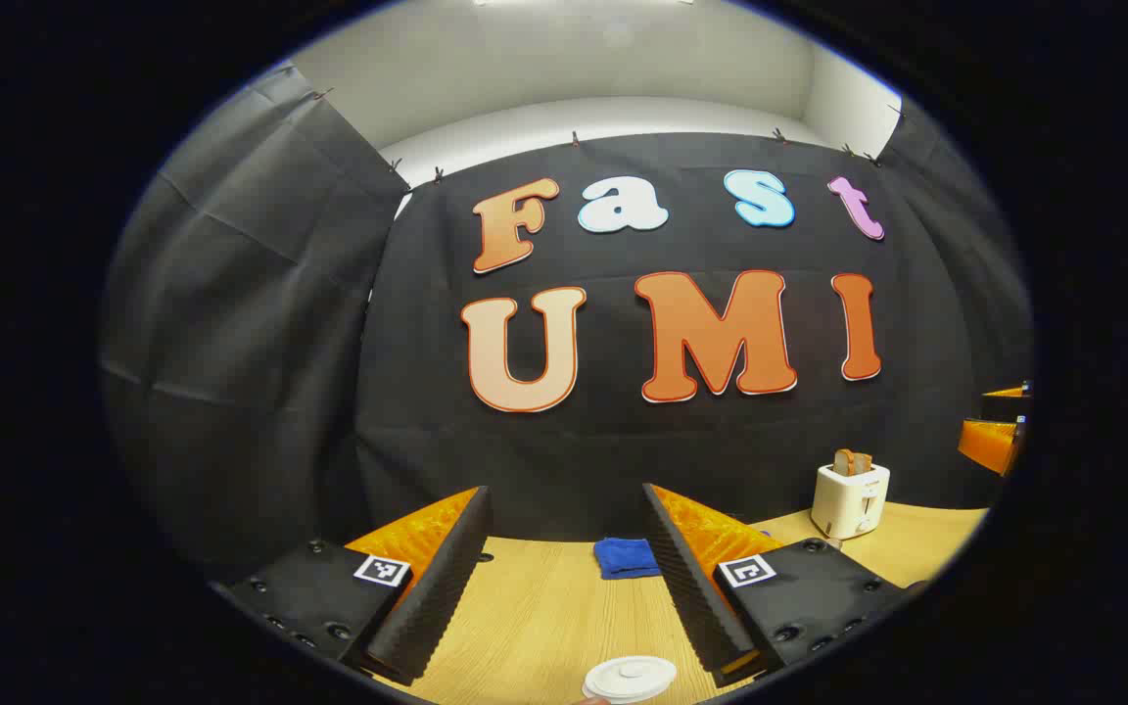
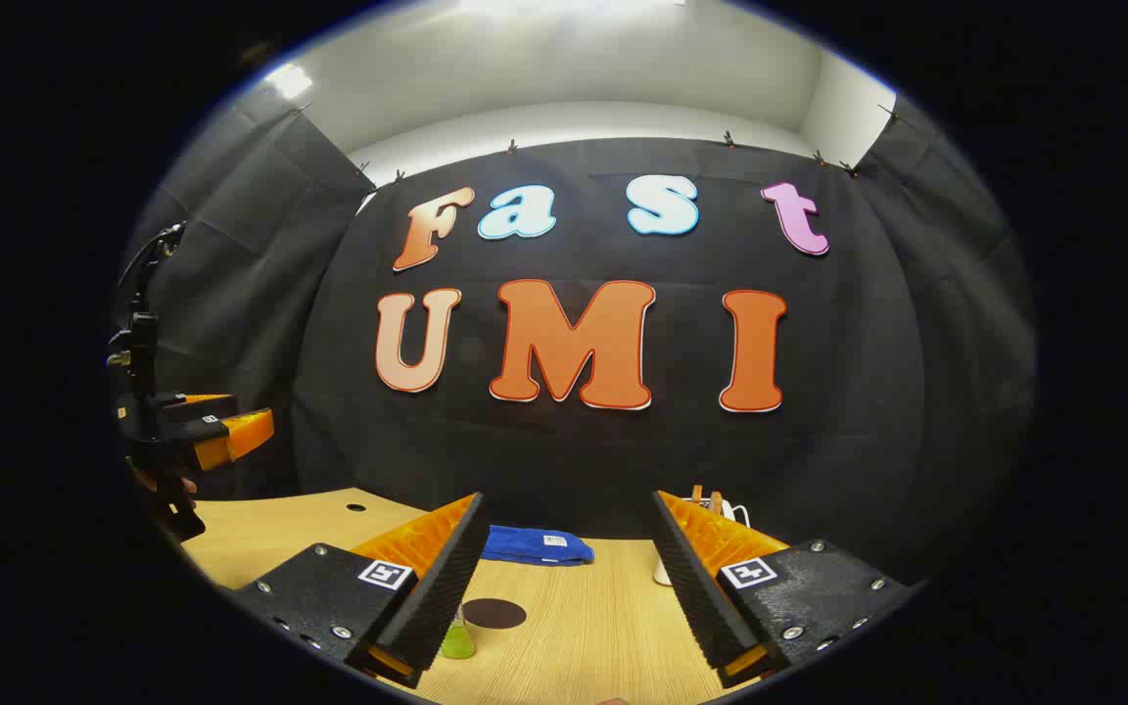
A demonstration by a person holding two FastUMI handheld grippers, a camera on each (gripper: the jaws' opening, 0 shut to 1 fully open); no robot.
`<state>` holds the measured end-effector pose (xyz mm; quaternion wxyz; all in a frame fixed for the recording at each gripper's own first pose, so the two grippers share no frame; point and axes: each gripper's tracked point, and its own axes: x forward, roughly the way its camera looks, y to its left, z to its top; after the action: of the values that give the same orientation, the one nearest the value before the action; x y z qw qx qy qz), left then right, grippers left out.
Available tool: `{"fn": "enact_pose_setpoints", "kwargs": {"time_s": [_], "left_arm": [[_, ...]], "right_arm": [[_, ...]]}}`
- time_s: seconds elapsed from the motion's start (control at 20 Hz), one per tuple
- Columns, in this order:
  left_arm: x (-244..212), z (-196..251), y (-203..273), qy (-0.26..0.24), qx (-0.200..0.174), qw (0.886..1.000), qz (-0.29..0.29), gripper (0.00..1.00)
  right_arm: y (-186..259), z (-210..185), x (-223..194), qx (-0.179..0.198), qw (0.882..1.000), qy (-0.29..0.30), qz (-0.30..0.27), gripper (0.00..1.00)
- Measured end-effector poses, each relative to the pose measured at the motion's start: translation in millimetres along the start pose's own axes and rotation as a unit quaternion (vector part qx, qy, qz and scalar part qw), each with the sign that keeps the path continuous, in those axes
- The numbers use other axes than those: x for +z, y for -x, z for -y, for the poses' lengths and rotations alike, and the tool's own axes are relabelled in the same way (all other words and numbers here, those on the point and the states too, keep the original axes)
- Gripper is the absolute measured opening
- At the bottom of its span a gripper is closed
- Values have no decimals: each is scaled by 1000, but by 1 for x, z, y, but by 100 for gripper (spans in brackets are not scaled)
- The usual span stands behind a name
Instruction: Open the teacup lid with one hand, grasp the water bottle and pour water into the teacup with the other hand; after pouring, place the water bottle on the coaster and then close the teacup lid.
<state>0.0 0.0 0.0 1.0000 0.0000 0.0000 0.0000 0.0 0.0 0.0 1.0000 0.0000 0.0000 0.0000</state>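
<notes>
- Left gripper (image 1: 564,587) hangs spread wide with nothing between its fingers, above the white teacup lid (image 1: 631,678) on the wooden table (image 1: 535,627).
- Right gripper (image 2: 564,587) likewise gapes, holding nothing; the dark coaster (image 2: 493,613) lies just ahead, with a green bottle top (image 2: 457,641) beside it.
- Blue cloth (image 2: 535,544) carries a small tag, too small to read.
- Toaster (image 1: 850,497) stands near the wall.

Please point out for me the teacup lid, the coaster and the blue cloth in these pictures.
teacup lid (image 1: 631,676), left gripper view, on its flat white top beside the small knob.
coaster (image 2: 493,614), right gripper view, on the middle of the dark round disc.
blue cloth (image 2: 537,545), right gripper view, on the middle of the folded fabric.
</notes>
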Motion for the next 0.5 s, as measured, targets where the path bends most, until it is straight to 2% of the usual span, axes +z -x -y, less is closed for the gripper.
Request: {"fn": "enact_pose_setpoints", "kwargs": {"time_s": [0.5], "left_arm": [[-4,5,0,-9,-1,1000,0,99]], "right_arm": [[4,11,-17,-11,1000,-9,-18,99]]}}
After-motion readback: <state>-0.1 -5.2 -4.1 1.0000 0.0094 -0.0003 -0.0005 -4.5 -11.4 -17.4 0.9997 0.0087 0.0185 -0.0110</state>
